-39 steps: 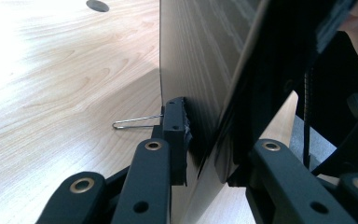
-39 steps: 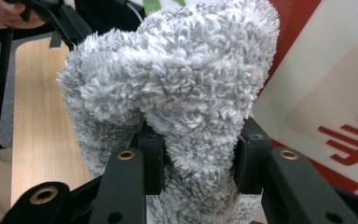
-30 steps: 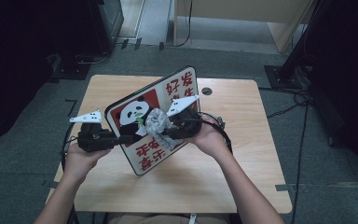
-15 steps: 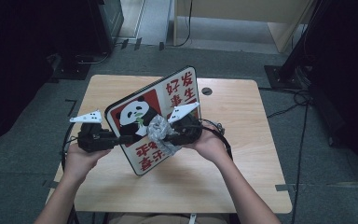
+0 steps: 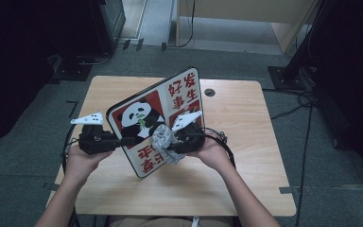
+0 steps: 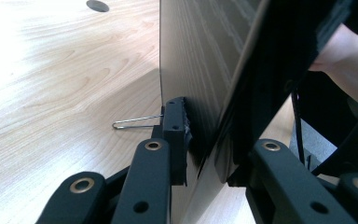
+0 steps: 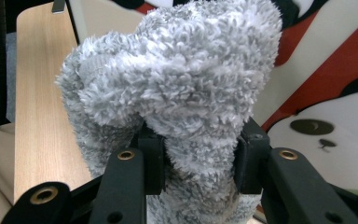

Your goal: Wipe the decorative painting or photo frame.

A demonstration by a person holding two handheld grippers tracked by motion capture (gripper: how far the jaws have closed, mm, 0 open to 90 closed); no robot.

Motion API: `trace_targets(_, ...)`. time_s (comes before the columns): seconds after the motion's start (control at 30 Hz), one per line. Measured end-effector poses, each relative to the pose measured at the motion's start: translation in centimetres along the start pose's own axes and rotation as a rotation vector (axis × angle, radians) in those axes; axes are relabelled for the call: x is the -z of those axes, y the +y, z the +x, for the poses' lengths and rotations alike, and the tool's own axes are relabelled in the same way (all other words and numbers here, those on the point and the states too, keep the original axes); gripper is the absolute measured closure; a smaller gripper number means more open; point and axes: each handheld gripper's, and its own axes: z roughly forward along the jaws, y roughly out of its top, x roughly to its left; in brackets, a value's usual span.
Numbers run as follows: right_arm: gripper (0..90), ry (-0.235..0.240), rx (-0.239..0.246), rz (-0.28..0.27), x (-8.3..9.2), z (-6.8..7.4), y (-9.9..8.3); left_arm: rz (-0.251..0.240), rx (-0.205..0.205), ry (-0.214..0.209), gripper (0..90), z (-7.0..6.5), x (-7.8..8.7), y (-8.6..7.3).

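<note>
1. Fluffy grey cloth [image 7: 177,93], bunched into a wad and clamped between the jaws of the right gripper [image 5: 182,140]; soft, light, compressible, with a long pile that gives under pressure and grips well.
2. Pressed against the printed face of the panda board [image 5: 156,120], near the middle of its lower half, well placed for wiping.
3. Thin, flat and rigid board with a glossy printed face of red panels, a panda and red characters; tilted up on its lower corner above the wooden table [image 5: 246,123].
4. Pinched at its left edge by the left gripper [image 5: 123,140], jaws closed on the thin edge with one pad on each face, as seen in the left gripper view [image 6: 200,154].
5. Probably light but wide, so prone to pivoting around a single edge grip when pushed from the front; smooth surface likely slippery under the pads.
6. Best held deep on the edge, with wiping pressure kept gentle and directed toward the held side.
7. Best taken by a thick fold for the cloth, so the wad stays put.
</note>
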Motion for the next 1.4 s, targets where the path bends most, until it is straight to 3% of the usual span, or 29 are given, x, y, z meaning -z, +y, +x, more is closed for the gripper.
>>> trace_targets(1.07,62.7,0.12,-0.064,0.014,-3.9,-0.3,-5.6,-0.001,-0.002,0.002,75.8,-0.1,0.0,-0.1)
trace_targets(1.27,63.3,0.158,-0.099,0.009,-3.2,-0.4,-5.3,-0.002,0.0,0.004,76.0,0.0,0.0,0.0)
trace_targets(1.4,63.3,0.174,-0.088,-0.039,-2.1,-0.4,-4.4,-0.004,0.002,0.004,76.0,0.0,0.0,0.0)
